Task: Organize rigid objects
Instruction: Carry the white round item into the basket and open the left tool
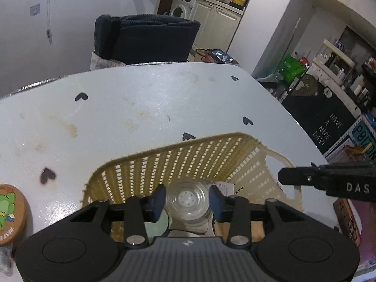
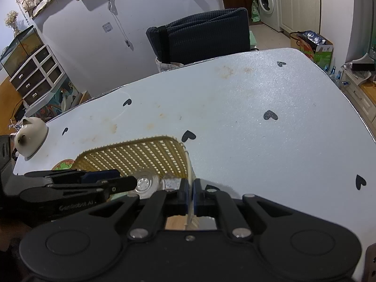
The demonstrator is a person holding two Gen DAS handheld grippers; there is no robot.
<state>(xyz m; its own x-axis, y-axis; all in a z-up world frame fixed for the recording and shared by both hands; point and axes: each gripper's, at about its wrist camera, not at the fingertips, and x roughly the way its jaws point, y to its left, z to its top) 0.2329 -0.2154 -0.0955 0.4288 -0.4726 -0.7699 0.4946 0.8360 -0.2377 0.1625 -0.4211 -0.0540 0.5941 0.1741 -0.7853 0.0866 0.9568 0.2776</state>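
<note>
A beige woven plastic basket stands on the pale table near me. Down inside it hangs my left gripper, open, blue pads apart. A clear round plastic piece with a dotted centre lies between and just beyond the pads; no pad visibly presses on it. The right wrist view shows that clear piece past the left gripper's tips. My right gripper is shut on the basket's cream handle strip at the basket's right side. Seen from the left wrist, the right gripper comes in from the right edge.
A round brown coaster with a green cartoon lies left of the basket. A white cat-shaped ceramic piece sits at the table's left edge. A dark chair back stands behind the far edge. The heart-printed tabletop stretches beyond the basket.
</note>
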